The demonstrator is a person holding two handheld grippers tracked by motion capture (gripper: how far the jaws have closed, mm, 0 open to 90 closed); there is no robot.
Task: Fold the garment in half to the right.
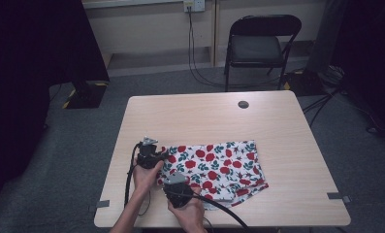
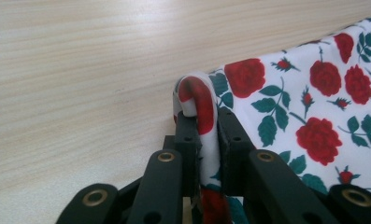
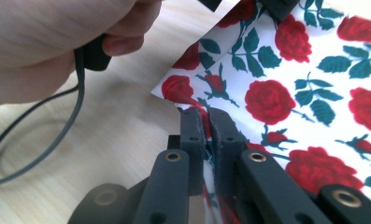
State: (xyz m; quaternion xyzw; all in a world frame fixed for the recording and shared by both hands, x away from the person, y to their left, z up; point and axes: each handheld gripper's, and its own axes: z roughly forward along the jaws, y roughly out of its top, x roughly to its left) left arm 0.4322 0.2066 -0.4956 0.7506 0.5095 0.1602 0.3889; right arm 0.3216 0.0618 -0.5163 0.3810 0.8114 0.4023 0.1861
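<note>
Recording lab: black drapes (image 1: 30, 58); folding chair (image 1: 258, 43); floor cables (image 1: 204, 73)

The garment (image 1: 214, 167) is a pair of shorts in thin white fabric printed with red roses and dark green leaves. It lies flat on the near half of the light wooden table (image 1: 204, 116), long side running left to right, the right end reaching past the table's middle. The cloth is mostly smooth — a fold shows along its near edge.

Left edge, far corner: a small fold of fabric (image 2: 199, 100) rises in a rounded loop, pinched and lifted off the surface. Left edge, near corner: the hem (image 3: 183, 93) is likewise pinched, its tip raised slightly — the rest lies spread flat.
</note>
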